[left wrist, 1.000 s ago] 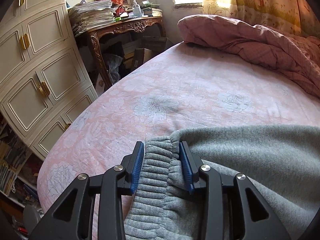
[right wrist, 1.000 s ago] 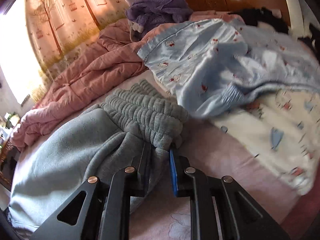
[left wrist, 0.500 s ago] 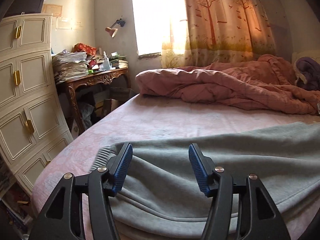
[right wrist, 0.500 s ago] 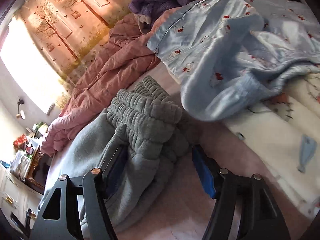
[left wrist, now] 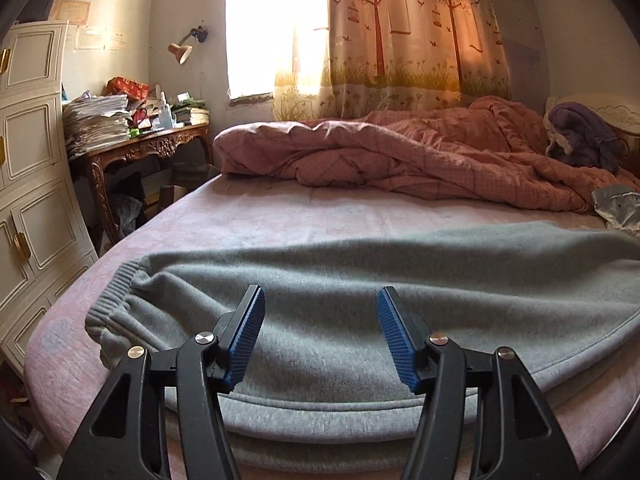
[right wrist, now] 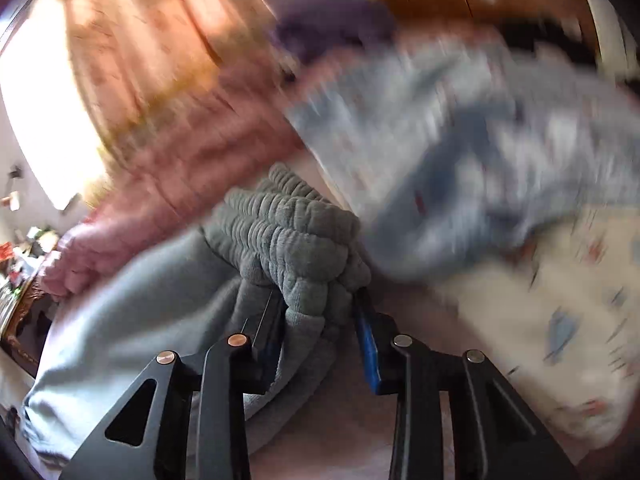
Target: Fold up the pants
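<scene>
Seen from the left wrist, sharp and steady: left gripper (left wrist: 320, 334) with blue ribbed pads spread wide apart, holding nothing, poised just above soft grey fleece pants (left wrist: 360, 304). Pants laid flat across the near part of a pink floral bedsheet (left wrist: 280, 220), ribbed cuff (left wrist: 114, 292) toward the left, close to the mattress edge. Bare sheet beyond the pants, then a rumpled dusty-pink quilt (left wrist: 400, 160) along the far side. Far right, a purple fuzzy garment (left wrist: 580, 136). Left of the bed, a cream panelled cabinet (left wrist: 36, 184) and a carved wooden desk (left wrist: 148, 148) piled with stacked papers (left wrist: 96, 120). Far off, a tree-print curtain (left wrist: 400, 40) beside a bright window.

Seen from the right wrist, heavily blurred beyond the near cloth: right gripper (right wrist: 320, 316) clamped on the bunched, thick ribbed waistband (right wrist: 296, 232) of the same pants, grey cloth filling the gap between the pads. Just right of the waistband, a pale blue printed garment (right wrist: 460, 152); near right, cream printed fabric (right wrist: 540, 320). Far back, a wooden headboard (right wrist: 520, 4), not shown in the left view.
</scene>
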A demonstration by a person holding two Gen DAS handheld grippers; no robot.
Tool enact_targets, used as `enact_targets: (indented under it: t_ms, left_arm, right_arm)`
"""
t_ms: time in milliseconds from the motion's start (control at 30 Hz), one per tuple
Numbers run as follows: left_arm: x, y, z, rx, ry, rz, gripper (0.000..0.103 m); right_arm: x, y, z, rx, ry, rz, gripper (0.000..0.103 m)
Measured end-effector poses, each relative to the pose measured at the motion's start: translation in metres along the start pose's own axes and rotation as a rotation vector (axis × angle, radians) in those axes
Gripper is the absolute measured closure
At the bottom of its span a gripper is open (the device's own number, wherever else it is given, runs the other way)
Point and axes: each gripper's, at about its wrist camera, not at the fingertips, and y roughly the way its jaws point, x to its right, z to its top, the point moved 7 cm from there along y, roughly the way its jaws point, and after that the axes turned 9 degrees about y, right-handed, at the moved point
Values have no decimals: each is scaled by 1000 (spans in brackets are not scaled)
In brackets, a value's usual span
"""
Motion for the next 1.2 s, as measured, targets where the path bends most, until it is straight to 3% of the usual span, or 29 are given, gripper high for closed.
enact_targets:
  t_ms: [100,233,367,500,600,733,800,833,867,933,1000,1133,1200]
  left_arm:
    - [3,9,-12,-47,-15,-38,46]
    - [18,8,5,-39,17,-108,46]
    - [58,10,48,-19,60,-199,37]
    - [117,34,86,-74,89,-350,27]
    - [154,50,97,-116,66,-355,27]
    - [173,42,93,-83,23,-379,29]
    - [172,37,84,-53,64,-329,29]
    - [171,38,78,-53,85,-304,29]
    - [170,40,72,-64,99,-289,29]
    - [166,47,56,-101,107,-282,30]
    - [162,57,41,-146,113,-271,30]
    - [161,75,18,-229,111,-296,32]
    - [162,73,17,-227,107,-308,32]
  right_arm:
    - [-9,-14,0,33,-40,-24,67]
    - [-12,-16,0,37,-59,-35,66]
    - [-9,-16,-3,57,-52,-15,66]
    - [-11,-7,-1,43,-49,-17,63]
    - [-20,-5,11,24,-30,0,64]
    - [-81,-84,21,287,-258,175,69]
    - [-89,-104,11,397,-360,138,69]
    - [-78,-93,8,386,-363,48,69]
    - [-62,-72,7,311,-323,-5,69]
    - [-10,-14,-1,54,-145,-75,72]
    - [-1,-16,0,70,-84,9,72]
    - [-18,-16,-2,102,-151,-88,72]
    - [-20,-18,-2,101,-158,-92,72]
